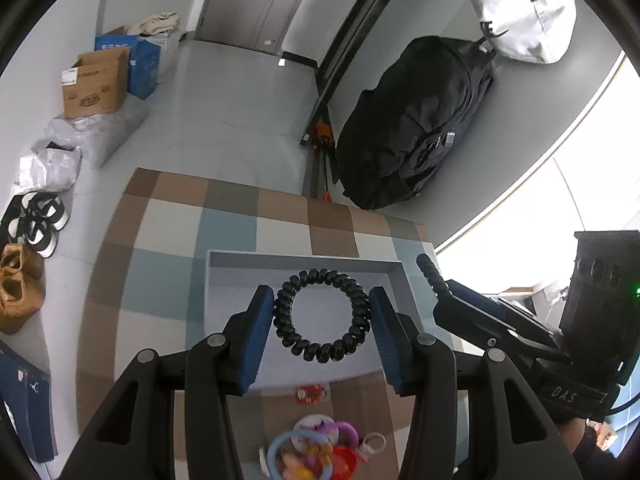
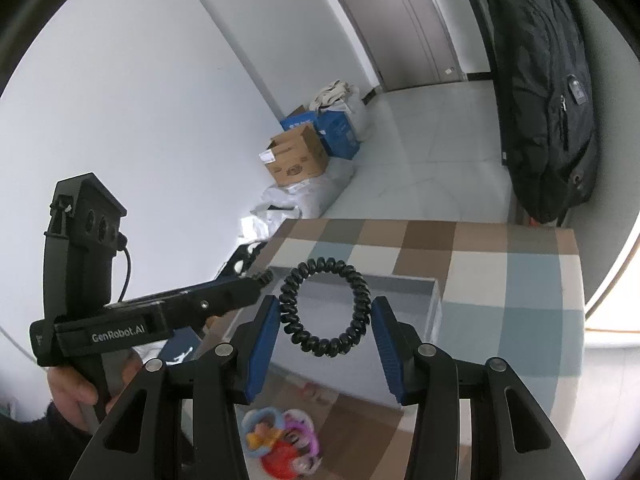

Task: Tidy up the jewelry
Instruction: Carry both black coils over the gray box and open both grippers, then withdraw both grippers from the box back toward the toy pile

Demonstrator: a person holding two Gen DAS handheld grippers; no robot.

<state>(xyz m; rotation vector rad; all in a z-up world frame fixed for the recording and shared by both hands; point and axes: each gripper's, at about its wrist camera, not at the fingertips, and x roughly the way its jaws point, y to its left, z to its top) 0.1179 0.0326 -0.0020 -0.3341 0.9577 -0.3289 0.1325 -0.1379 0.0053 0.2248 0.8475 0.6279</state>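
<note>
A black spiral coil ring [image 1: 321,315] sits between the blue pads of my left gripper [image 1: 321,320], above a grey open box [image 1: 304,268] on the checkered table. The pads touch or nearly touch its sides. In the right wrist view a black spiral coil ring [image 2: 325,307] hangs between the pads of my right gripper [image 2: 325,334], the left pad touching it. Each gripper shows in the other's view with a black coil at its tip: the right gripper [image 1: 430,270], the left gripper [image 2: 262,278]. A pile of colourful rings [image 1: 316,450] lies on the table below; it also shows in the right wrist view [image 2: 280,440].
The checkered tablecloth [image 1: 280,216] ends at a far edge. Beyond are a black bag [image 1: 416,120], a white bag [image 1: 520,12], cardboard boxes [image 1: 96,84], plastic bags and shoes [image 1: 36,224] on the floor. A small red item [image 1: 310,394] lies by the box.
</note>
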